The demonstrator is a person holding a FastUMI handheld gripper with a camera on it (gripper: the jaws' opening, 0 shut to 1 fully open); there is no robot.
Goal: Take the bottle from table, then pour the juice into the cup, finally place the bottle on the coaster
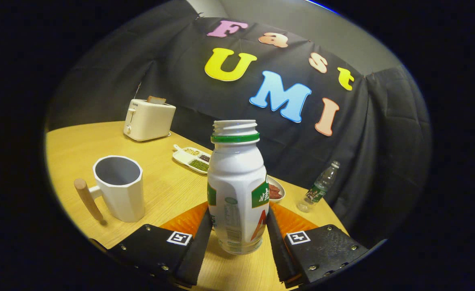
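Bottle (237, 186) sits upright between the fingers of the gripper (237, 238), cap off, neck open. Both pads (200, 238) lie against its lower sides, so the jaws look closed on it. Whether its base rests on the table (168, 190) or hangs just above it, I cannot tell; the base appears close to the wood, nearer than the coaster.

Progress, as a judgement: the take is made or nearly so. Pouring not begun, since the bottle stands straight and the cup (120, 188) interior looks grey and dry. No liquid visible in the opaque bottle. Left to do: carry left to the cup, tip, pour, then set down on the coaster (188, 220), the orange mat showing just beyond the fingers on either side of the bottle.

Count:
- white bottle, one, in the grip
- cup, one, white with a wooden handle, left of the fingers, well apart from the bottle
- coaster, one
- toaster (148, 119), one, at the far table edge, something in its slot
- divided dish (191, 158), one, with grains or beans
- small bowl (277, 190), one, partly behind the bottle
- clear water bottle (320, 188), one, far right near the cloth
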